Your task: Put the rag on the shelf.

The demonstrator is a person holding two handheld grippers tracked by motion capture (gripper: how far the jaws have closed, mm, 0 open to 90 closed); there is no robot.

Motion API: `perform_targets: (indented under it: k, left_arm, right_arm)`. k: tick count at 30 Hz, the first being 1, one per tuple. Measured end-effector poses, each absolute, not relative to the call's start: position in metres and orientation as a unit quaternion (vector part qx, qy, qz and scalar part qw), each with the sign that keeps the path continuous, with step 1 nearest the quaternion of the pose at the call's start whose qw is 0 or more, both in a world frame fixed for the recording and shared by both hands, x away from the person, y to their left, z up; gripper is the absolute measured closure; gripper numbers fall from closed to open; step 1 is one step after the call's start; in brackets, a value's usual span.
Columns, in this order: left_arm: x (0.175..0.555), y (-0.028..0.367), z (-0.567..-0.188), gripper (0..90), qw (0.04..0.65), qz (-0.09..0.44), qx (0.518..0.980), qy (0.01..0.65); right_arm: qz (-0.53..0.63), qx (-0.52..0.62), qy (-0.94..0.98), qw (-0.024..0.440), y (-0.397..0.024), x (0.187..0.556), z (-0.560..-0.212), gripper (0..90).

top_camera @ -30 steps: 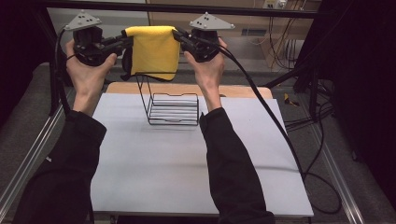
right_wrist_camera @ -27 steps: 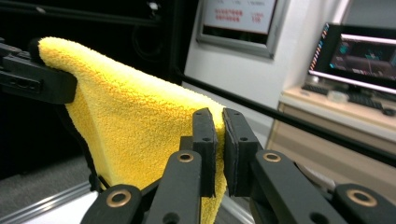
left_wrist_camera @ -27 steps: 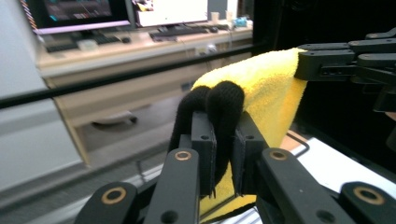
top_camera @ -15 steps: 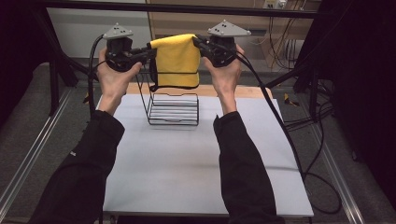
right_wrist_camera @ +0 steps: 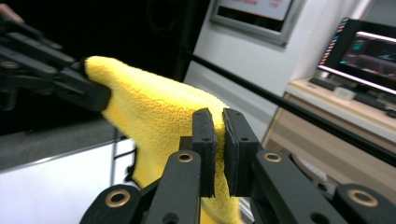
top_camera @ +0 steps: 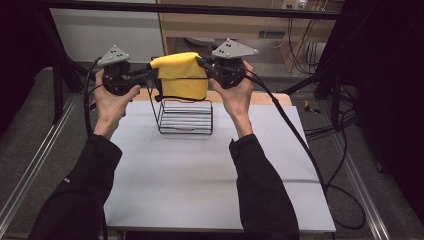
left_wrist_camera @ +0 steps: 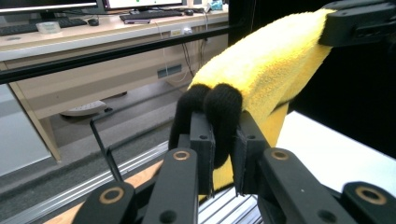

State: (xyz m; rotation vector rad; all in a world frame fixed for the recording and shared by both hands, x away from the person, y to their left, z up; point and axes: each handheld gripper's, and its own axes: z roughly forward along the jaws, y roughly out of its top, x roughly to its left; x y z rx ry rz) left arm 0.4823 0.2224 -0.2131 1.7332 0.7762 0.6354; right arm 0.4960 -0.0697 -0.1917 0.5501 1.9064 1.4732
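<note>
- We see the yellow towel (top_camera: 181, 75) stretched between our two tools, hanging in the air just above the black wire rack (top_camera: 185, 116), at about 12 o'clock on the grey table (top_camera: 200, 175).
- It looks light, soft and limp; its free part sags between the grips, so we judge it needs a hold at both top corners to stay spread.
- A black trim (left_wrist_camera: 219, 121) edges the end nearest the left tool; the plush pile should give the pads good purchase.
- Our left gripper (top_camera: 148, 75), at the towel's 9 o'clock, is clamped on that end.
- Our right gripper (top_camera: 202, 63), at the towel's 3 o'clock, pinches the other end, jaws nearly together.
</note>
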Motion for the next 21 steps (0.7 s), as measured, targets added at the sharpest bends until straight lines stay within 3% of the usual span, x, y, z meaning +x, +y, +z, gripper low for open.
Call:
perform_targets:
  k: [5, 9, 13, 16, 21]
  left_arm:
    - [0.475, 0.226, -0.223, 77.0, 0.531, 0.26, 0.742, 0.317]
    - [0.464, 0.228, -0.219, 64.9, 0.523, 0.259, 0.752, 0.307]
    - [0.452, 0.236, -0.201, 59.8, 0.56, 0.254, 0.726, 0.309]
    - [0.451, 0.234, -0.19, 62.0, 0.561, 0.263, 0.718, 0.317]
    - [0.466, 0.214, -0.207, 74.8, 0.527, 0.234, 0.747, 0.331]
  right_arm:
    - [0.556, 0.196, 0.746, 0.309, -0.072, 0.482, -0.203, 84.4]
    - [0.545, 0.184, 0.763, 0.294, -0.075, 0.476, -0.213, 84.3]
    - [0.534, 0.171, 0.778, 0.283, -0.077, 0.473, -0.224, 84.1]
    - [0.523, 0.164, 0.788, 0.282, -0.076, 0.472, -0.231, 83.8]
    - [0.513, 0.155, 0.796, 0.28, -0.076, 0.47, -0.238, 82.3]
